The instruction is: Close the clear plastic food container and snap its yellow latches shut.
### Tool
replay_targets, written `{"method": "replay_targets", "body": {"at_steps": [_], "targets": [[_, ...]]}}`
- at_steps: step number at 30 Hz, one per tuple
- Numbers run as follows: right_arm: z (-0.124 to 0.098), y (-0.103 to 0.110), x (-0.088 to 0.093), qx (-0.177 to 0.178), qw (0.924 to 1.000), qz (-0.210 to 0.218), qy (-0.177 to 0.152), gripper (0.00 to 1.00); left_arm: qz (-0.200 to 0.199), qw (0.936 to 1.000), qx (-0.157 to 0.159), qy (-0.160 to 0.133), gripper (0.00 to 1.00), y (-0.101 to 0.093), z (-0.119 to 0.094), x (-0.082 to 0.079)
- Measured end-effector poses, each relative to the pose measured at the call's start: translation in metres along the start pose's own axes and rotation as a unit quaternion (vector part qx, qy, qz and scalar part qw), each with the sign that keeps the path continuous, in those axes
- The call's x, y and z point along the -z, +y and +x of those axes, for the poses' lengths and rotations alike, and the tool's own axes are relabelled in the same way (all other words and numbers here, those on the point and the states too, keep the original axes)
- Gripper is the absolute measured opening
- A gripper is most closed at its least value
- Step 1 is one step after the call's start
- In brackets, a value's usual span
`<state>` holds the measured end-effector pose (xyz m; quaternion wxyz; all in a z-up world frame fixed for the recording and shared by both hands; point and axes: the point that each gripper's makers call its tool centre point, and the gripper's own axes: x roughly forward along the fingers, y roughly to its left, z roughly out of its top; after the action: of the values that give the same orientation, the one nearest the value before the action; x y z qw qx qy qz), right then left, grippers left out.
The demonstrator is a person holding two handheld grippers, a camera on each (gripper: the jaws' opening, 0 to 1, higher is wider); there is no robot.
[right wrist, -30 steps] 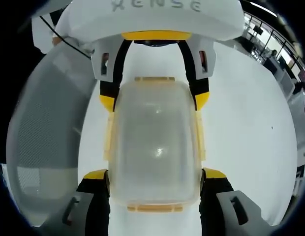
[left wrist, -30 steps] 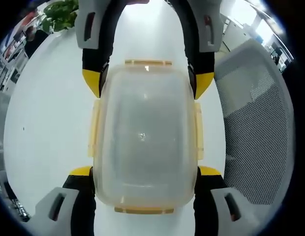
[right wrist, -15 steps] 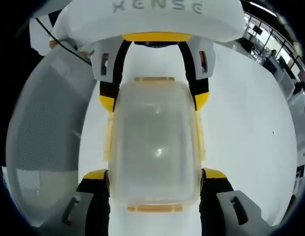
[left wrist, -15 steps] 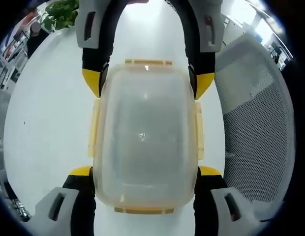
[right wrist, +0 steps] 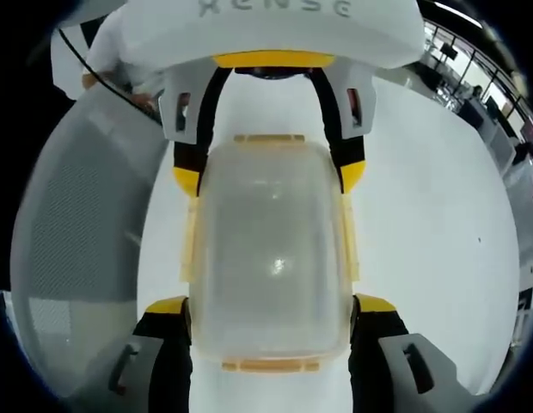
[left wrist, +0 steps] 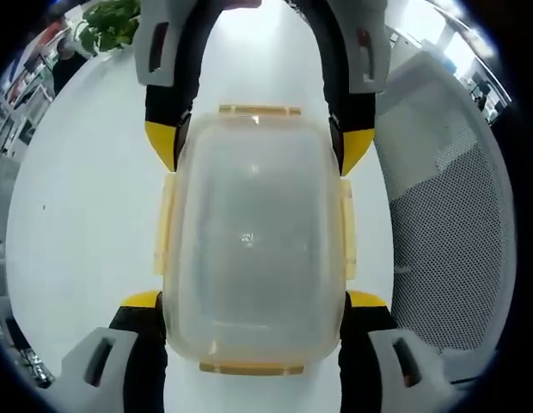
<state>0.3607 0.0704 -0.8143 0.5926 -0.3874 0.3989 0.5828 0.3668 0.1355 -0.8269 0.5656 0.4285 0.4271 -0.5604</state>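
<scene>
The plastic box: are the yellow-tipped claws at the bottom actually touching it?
Touching. In the left gripper view the left gripper has both yellow tips pressed against the container sides, no gap.

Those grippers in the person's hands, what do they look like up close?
Each two-jaw gripper, the left gripper and the right gripper, has black jaws with bright yellow tips and pale grey housings with small reddish slots. In the right gripper view, the left one's white body carries raised grey lettering, a yellow band beneath it and a thin black cable beside it.

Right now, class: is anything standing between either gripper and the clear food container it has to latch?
Nothing visible does. The container sits directly between the left gripper jaws at one end and the right gripper jaws at the other, on a bare white table.
</scene>
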Motion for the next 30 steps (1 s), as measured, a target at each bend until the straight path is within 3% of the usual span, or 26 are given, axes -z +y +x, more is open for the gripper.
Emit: {"method": "replay_targets", "body": {"at_steps": [19, 30], "targets": [[0.009, -0.001, -0.023, -0.001, 1.0000, 0.003, -0.004, 0.75, 0.001, 1.0000, 0.002, 0.004, 0.83, 0.002, -0.006, 0.025], [0.011, -0.002, -0.027, -0.003, 1.0000, 0.001, -0.006, 0.75, -0.001, 1.0000, 0.001, 0.001, 0.84, 0.003, -0.007, 0.027]]}}
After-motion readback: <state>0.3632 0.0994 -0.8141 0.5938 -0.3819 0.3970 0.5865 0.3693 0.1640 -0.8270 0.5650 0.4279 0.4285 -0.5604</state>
